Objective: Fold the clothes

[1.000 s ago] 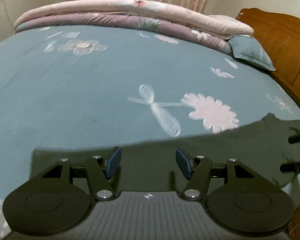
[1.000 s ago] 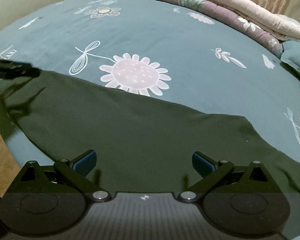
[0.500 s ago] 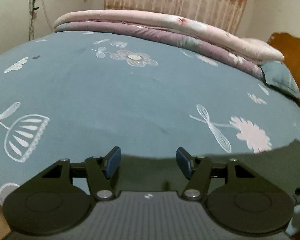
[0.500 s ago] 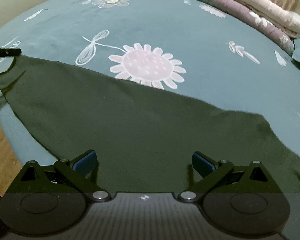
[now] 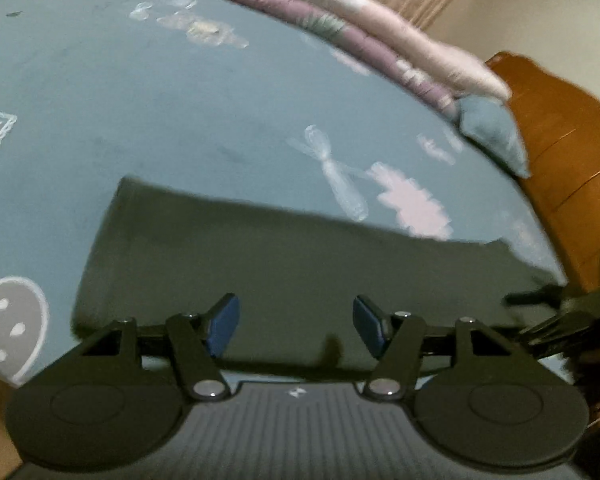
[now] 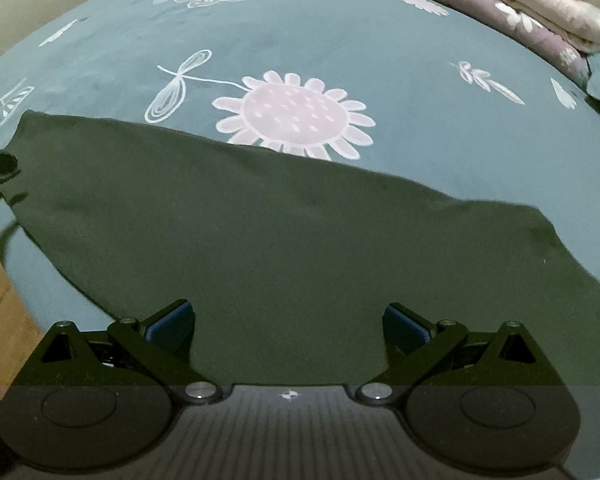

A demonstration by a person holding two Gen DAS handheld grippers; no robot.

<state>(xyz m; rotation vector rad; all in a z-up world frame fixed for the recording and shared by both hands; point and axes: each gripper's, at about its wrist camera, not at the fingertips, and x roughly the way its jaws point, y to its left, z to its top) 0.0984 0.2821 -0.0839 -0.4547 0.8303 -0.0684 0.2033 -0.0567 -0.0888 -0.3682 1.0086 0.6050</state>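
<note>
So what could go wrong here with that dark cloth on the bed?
1. The dark cloth lies at the near edge of the bed; a tug could slide it toward the floor.
2. Both grippers, left and right, are open over flat fabric, so closing might also pinch the sheet underneath.

Dark green garment (image 6: 300,248) on teal bedsheet (image 6: 340,40) with pink-and-white flowers.
</note>
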